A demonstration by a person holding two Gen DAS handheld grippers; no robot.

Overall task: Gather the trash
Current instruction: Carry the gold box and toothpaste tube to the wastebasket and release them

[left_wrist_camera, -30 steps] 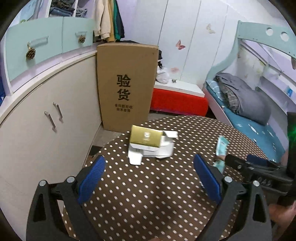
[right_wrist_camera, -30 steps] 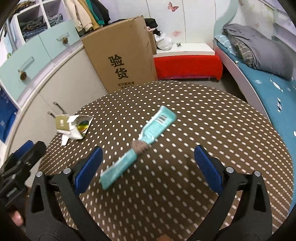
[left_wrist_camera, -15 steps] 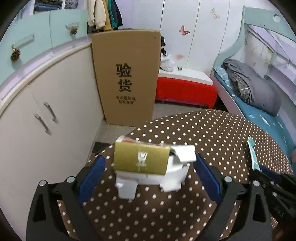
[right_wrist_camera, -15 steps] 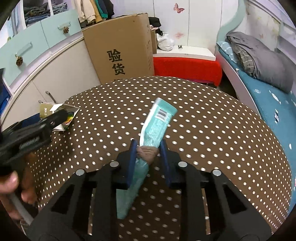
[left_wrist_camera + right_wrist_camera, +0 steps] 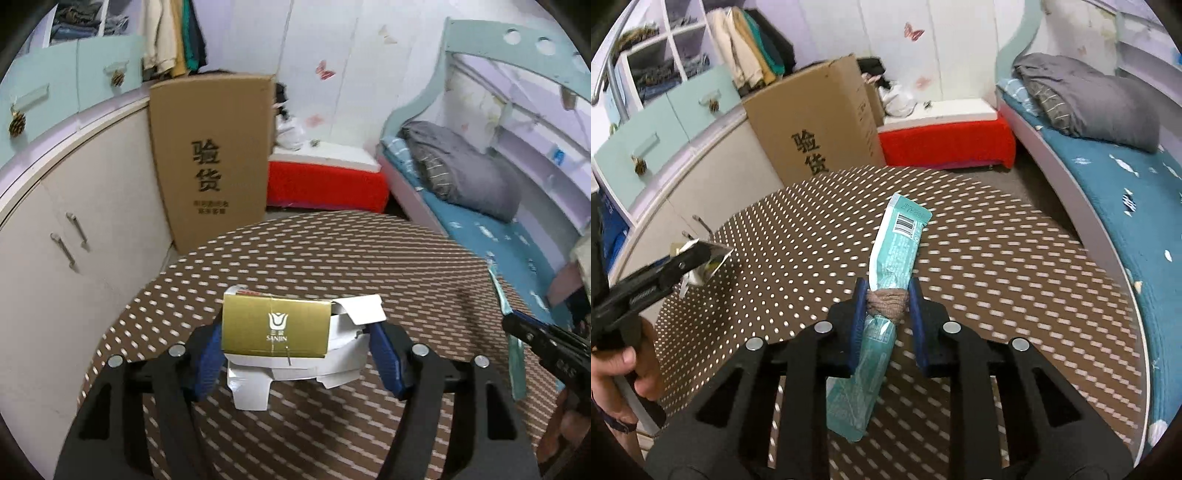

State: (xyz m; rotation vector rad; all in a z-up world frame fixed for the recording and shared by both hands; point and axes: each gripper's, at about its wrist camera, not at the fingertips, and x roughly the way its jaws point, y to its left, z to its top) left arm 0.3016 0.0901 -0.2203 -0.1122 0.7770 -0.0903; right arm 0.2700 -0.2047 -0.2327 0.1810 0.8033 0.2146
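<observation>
Both grippers have moved in since a second ago. Now the left gripper (image 5: 295, 354) is closing around the torn gold box (image 5: 275, 332) on the dotted table (image 5: 332, 258); whether its pads press yet is hard to tell. Right gripper (image 5: 888, 314) pinches the teal wrapper (image 5: 897, 251), hiding its middle.

A round table (image 5: 332, 258) in a brown cloth with white dots bears a torn-open gold and white carton (image 5: 291, 343) near its left edge.
</observation>
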